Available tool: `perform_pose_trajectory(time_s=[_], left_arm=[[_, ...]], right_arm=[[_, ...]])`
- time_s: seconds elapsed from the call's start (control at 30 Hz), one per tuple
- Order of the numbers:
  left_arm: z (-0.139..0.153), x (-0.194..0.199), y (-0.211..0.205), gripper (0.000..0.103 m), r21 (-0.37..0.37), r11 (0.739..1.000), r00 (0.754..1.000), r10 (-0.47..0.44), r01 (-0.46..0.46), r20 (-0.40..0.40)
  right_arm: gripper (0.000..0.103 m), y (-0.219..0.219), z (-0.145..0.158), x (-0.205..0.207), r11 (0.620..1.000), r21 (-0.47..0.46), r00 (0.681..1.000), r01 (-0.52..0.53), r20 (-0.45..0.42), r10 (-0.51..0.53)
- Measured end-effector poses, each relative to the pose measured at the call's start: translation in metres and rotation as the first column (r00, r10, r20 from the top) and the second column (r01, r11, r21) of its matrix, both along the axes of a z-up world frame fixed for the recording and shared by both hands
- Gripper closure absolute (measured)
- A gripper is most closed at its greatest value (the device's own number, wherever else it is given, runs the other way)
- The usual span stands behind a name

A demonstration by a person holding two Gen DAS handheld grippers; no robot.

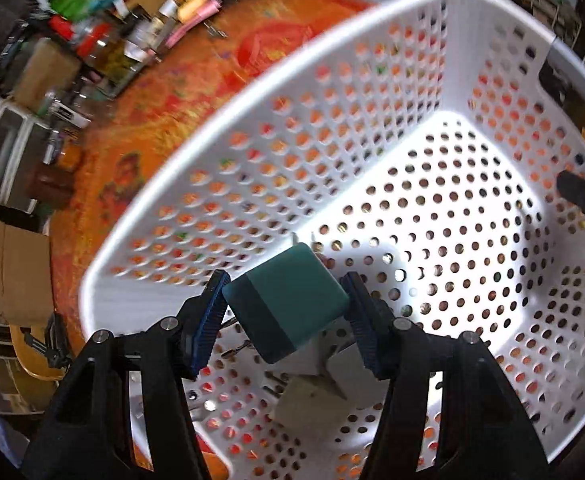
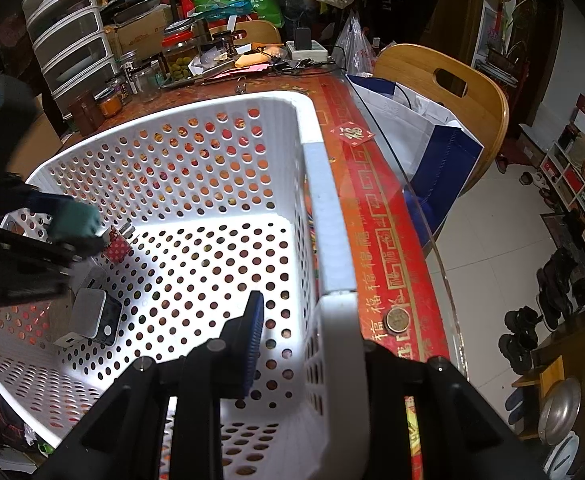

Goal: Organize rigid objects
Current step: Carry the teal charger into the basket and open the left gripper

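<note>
The left tool [image 1: 286, 312] is clenched on a teal plug [image 1: 288, 304], pads pressing its two sides, and holds it inside the white basket [image 1: 252, 92], above the floor near one wall. The plug's metal prongs point away from the camera. From the right wrist view the same plug [image 2: 74, 220] hangs over a small heap already in the basket: a red dotted block [image 2: 117, 249], a grey adapter [image 2: 88, 312] with a dark face, and another pale piece beneath it.

The right tool [image 2: 312, 320] straddles the basket's near rim at the handle, one blue pad [image 2: 254, 332] inside the wall, the other finger outside and hidden. It looks like it is steadying the basket, but I cannot tell whether it is actually pinching the rim.

As for progress, a few items are already in, and the plug is about to join them; it has not yet been let go. The worktop [image 2: 376, 216] beside the basket shows only a coin [image 2: 397, 319], while the far end is crowded with jars [image 2: 178, 54] and clutter, so how much remains to be sorted is unclear.
</note>
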State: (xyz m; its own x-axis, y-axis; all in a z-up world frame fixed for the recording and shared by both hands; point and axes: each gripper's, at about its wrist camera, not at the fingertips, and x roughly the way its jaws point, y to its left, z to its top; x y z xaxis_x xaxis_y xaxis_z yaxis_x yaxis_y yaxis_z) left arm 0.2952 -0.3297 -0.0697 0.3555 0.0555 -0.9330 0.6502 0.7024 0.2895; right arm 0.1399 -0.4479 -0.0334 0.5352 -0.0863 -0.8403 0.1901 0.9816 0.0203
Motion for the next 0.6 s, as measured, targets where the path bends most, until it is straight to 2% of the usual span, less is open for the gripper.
perform_pose_trajectory(time_s=[0.13,0.23,0.43,0.5,0.53,0.57,0.6], left_arm=[[-0.008,0.005,-0.014,0.047,0.006,1.0,1.0,-0.002,0.002,-0.016],[-0.016,0.011,-0.022,0.047,-0.001,1.0,0.998,-0.002,0.002,-0.059],[-0.03,0.018,-0.032,0.047,-0.048,0.999,0.992,-0.019,0.014,-0.126],[-0.033,0.021,-0.035,0.041,-0.036,0.999,0.991,-0.04,0.036,-0.125],[-0.032,0.022,-0.035,0.031,-0.028,0.999,0.993,-0.046,0.043,-0.112],[-0.029,0.021,-0.033,0.026,-0.026,0.998,0.995,-0.053,0.051,-0.083],[-0.024,0.02,-0.031,0.026,-0.031,0.998,0.997,-0.055,0.053,-0.059]], right_arm=[[0.077,0.0,0.0,0.0,1.0,0.004,1.0,-0.005,0.001,0.005],[0.077,0.0,0.0,0.0,1.0,0.004,1.0,-0.006,0.001,0.006],[0.077,0.001,0.0,0.0,1.0,0.004,1.0,-0.006,0.001,0.006],[0.077,0.0,0.0,0.0,1.0,0.003,1.0,-0.005,0.0,0.005],[0.077,0.0,0.0,0.0,1.0,0.003,1.0,-0.006,0.0,0.006],[0.077,0.0,0.0,0.0,1.0,0.004,1.0,-0.005,0.0,0.005],[0.077,0.0,0.0,0.0,1.0,0.004,1.0,-0.005,0.001,0.005]])
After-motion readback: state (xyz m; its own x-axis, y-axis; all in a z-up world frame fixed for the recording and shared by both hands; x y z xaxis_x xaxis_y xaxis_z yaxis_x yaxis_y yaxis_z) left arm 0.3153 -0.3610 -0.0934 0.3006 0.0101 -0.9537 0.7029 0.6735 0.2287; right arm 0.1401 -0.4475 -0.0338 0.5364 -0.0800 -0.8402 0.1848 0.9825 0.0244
